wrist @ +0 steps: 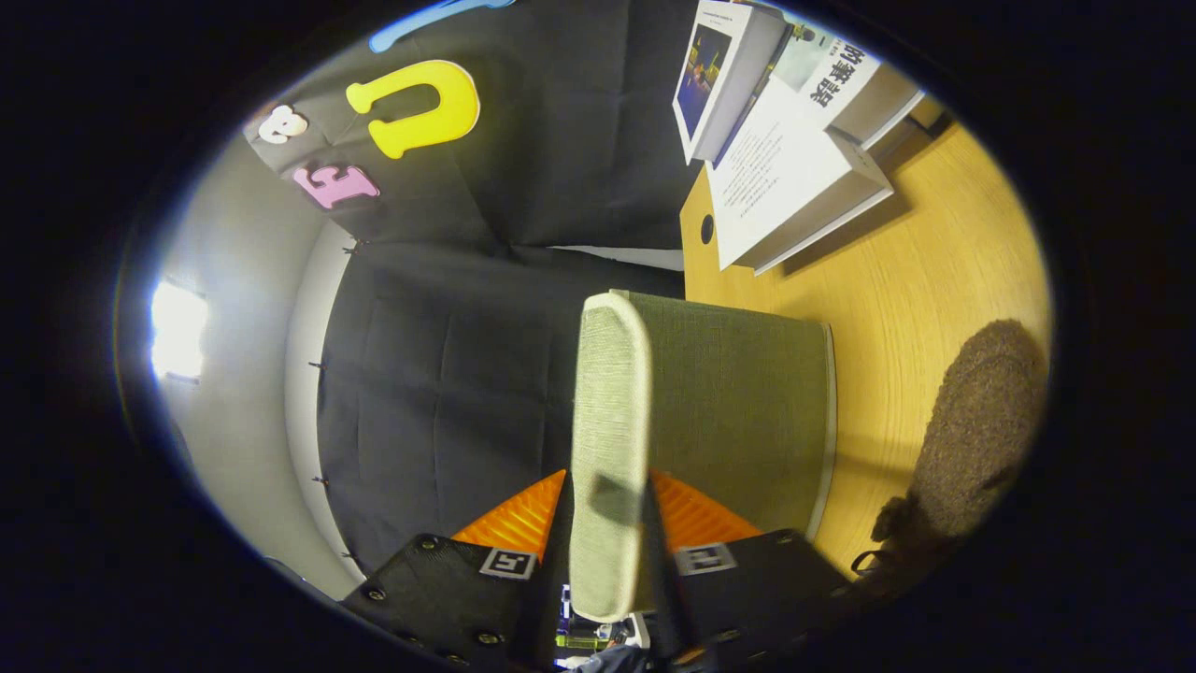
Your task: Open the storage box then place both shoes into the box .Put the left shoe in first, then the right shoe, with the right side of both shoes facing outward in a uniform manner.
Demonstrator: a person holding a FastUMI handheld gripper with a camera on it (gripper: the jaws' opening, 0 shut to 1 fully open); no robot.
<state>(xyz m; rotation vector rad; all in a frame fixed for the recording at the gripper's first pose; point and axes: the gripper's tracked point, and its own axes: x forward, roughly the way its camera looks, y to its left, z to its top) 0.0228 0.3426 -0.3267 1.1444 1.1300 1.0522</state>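
With the tongs (pixel 607 523) pinching the storage box lid (pixel 607 411), opening is underway.
Fabric-covered lid looks light, stiff; hold its edge.

The storage box (pixel 738 402), covered in grey-green woven fabric, fills the middle of the frame. Its pale lid (pixel 609 449) stands edge-on at centre, running down to bottom centre. A dark brown fuzzy shoe (pixel 972 439) lies at right on the wooden bench (pixel 934 262), beside the box.
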